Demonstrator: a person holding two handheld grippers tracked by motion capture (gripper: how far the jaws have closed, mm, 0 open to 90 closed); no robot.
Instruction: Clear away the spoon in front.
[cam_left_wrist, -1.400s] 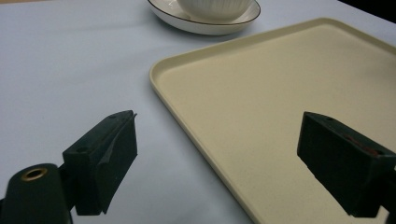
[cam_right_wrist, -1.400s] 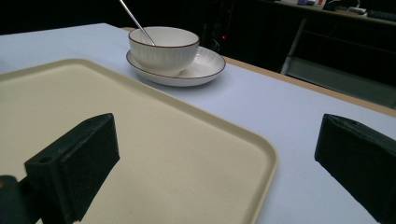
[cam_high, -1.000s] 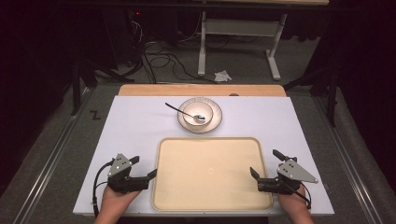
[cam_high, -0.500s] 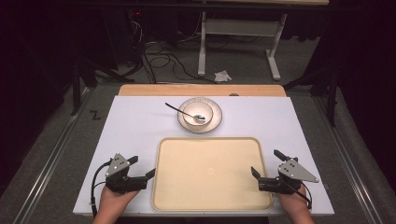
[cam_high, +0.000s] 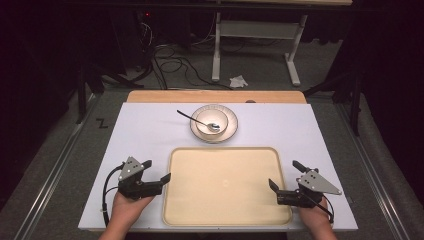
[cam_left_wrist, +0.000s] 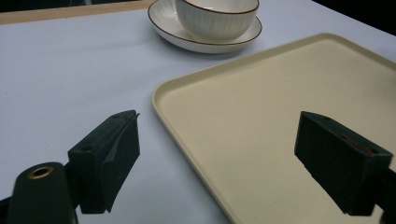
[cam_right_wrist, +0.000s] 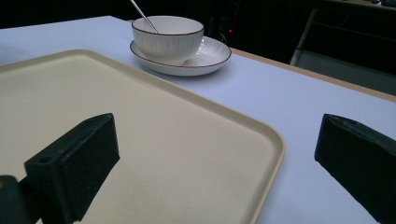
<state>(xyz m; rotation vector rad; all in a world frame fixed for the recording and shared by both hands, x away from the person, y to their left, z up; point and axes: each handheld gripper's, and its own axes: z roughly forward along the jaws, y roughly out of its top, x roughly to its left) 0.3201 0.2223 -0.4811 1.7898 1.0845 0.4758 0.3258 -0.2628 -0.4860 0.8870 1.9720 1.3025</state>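
Flat cream plastic tray lies mid-desk between left gripper and right gripper, jaws of both wide open, empty. Risk: one-sided lift tilts tray into white ribbed bowl.

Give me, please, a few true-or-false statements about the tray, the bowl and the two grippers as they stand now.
1. The bowl sits on a saucer. True.
2. The spoon lies on the tray. False: it rests in the bowl, handle over the rim.
3. The left gripper is open, holding nothing. True.
4. The right gripper is shut on the tray's rim. False: its jaws stand open, one over the tray and one over the table.
5. The tray is bare. True.
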